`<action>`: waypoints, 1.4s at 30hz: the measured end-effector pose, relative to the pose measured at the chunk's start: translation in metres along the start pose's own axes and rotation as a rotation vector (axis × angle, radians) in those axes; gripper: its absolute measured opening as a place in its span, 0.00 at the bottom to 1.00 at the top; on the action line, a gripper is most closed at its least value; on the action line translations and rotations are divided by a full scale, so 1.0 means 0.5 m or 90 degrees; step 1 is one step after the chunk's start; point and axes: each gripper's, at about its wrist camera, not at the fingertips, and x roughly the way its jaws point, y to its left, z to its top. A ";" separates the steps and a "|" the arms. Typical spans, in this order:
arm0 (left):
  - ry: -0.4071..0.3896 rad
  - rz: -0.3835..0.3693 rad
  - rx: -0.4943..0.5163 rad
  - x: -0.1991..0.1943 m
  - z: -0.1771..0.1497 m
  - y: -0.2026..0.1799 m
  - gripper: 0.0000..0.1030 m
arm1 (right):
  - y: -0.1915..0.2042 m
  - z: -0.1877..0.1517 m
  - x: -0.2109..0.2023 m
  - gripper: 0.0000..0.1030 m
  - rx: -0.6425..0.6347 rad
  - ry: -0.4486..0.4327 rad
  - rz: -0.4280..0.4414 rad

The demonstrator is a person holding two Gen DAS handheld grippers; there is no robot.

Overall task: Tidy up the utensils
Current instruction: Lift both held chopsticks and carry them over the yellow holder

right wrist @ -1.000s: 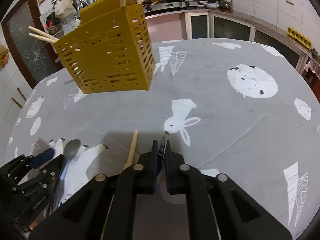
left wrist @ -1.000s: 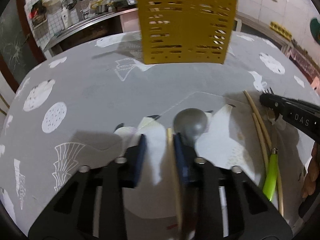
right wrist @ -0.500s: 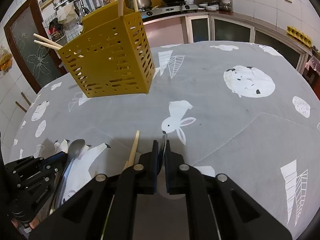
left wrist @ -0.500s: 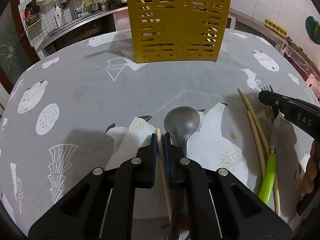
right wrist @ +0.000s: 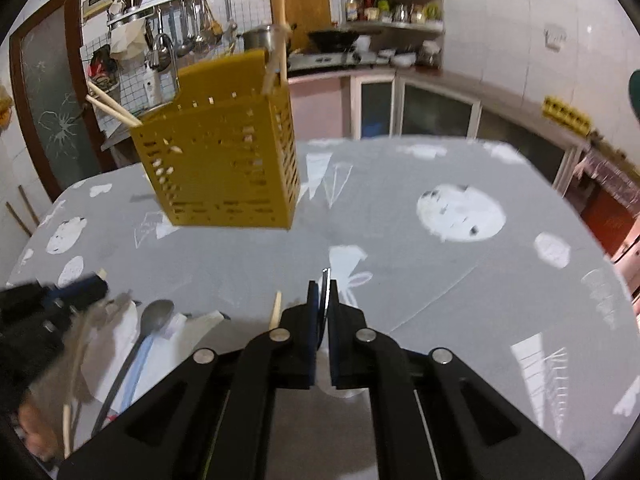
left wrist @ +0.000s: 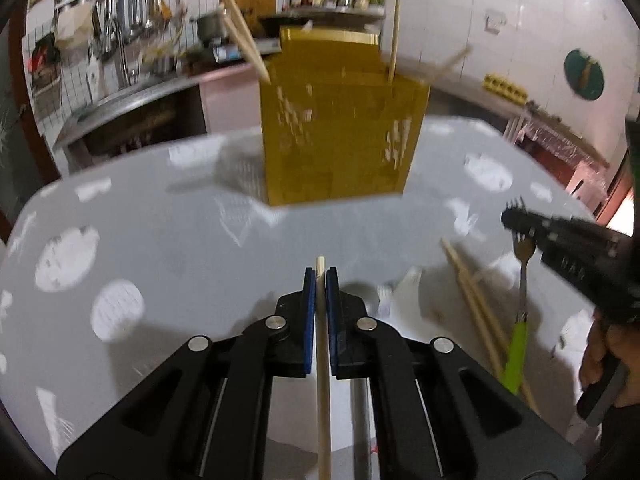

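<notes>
Left gripper [left wrist: 320, 276] jaws clamp a chopstick [left wrist: 322, 360]; right gripper [right wrist: 323, 292] jaws pinch the fork [left wrist: 520, 312].

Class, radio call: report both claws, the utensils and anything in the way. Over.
Left claw shut on a chopstick. Right claw shut on the green-handled fork. Yellow holder ahead, chopsticks already inside. Spoon on the table; path looks open. Over.
</notes>
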 end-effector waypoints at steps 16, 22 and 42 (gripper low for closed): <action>-0.144 0.018 -0.109 -0.148 0.063 0.087 0.04 | 0.048 0.042 -0.163 0.02 -0.093 -0.168 -0.008; -0.194 0.050 -0.098 -0.158 0.063 0.061 0.04 | 0.041 0.039 -0.168 0.02 -0.107 -0.198 0.016; -0.352 0.047 -0.031 -0.236 0.210 0.010 0.04 | 0.033 0.202 -0.229 0.01 -0.093 -0.324 -0.011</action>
